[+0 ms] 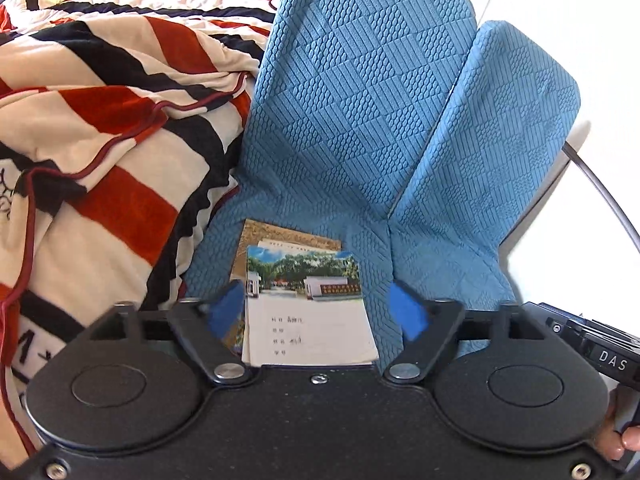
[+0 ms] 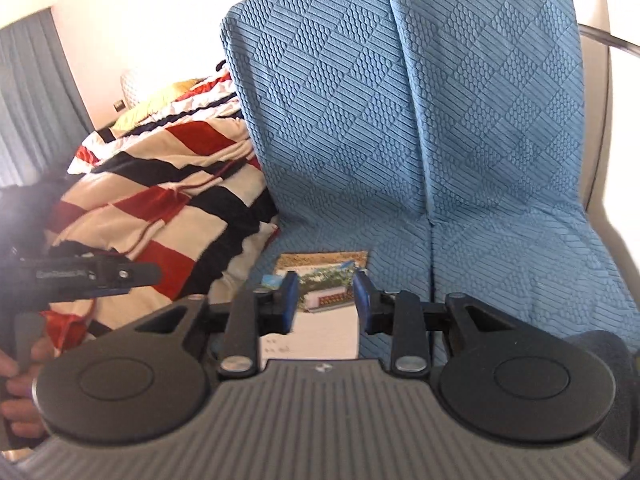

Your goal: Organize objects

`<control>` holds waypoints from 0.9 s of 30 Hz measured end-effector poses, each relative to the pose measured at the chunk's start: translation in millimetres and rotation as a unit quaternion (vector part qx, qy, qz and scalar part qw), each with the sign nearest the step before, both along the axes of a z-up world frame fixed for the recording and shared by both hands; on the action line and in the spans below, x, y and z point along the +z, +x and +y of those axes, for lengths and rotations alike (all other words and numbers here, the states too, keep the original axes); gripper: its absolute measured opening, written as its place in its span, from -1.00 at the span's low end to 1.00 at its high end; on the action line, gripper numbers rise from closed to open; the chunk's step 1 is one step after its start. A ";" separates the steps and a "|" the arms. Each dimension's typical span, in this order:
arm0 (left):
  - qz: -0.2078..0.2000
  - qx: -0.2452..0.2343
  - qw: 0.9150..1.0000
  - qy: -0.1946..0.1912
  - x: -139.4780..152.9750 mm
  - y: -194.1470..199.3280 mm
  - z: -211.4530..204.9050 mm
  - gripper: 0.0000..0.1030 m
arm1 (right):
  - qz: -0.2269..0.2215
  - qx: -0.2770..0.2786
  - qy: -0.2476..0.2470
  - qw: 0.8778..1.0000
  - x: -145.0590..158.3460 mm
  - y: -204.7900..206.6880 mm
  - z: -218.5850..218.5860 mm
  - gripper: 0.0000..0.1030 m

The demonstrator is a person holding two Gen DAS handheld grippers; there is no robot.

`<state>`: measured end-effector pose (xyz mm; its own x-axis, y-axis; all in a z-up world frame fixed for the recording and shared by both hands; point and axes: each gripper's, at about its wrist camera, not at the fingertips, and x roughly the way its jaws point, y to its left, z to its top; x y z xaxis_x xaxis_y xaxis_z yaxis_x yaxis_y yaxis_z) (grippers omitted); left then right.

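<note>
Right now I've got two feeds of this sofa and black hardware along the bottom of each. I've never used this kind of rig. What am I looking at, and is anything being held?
There is no robot arm. A person holds a hand-held two-finger gripper in each hand, and each picture comes from a camera on one gripper, looking forward along its fingers.

The left view shows the left gripper, jaws wide apart. The right view shows the right gripper, jaws partly open.

Beyond them, on the blue seat cushion, lies a small stack of booklets, the top one bearing a photo of a building and trees. A striped blanket is heaped to the left of the stack.

Neither gripper holds anything; the booklets only show between the fingers.
</note>
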<state>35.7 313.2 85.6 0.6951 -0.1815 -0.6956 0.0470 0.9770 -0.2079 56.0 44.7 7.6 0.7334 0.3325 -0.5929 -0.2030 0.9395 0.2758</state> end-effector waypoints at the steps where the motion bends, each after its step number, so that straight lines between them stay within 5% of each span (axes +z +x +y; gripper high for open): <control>1: -0.001 -0.002 1.000 -0.002 -0.5 -3.8 0.5 0.82 | -0.004 0.005 -0.004 1.000 -0.9 -2.1 0.4 -0.07; 6: -0.008 0.005 1.000 0.013 -4.3 -17.9 -0.7 0.98 | -0.008 0.006 -0.026 1.000 -6.0 -5.5 1.8 0.23; 8: -0.011 0.006 1.000 0.021 -4.7 -20.7 -1.6 0.99 | -0.003 -0.004 -0.024 1.000 -9.2 -4.8 0.2 0.70; 11: -0.010 0.010 0.999 0.030 -4.8 -22.5 -2.2 0.99 | 0.008 -0.017 -0.036 0.999 -14.2 -2.4 -0.6 0.85; 27: 0.011 0.005 0.999 0.033 -13.0 -21.2 -5.9 0.99 | 0.044 -0.027 -0.059 0.997 -29.2 0.4 -0.8 0.85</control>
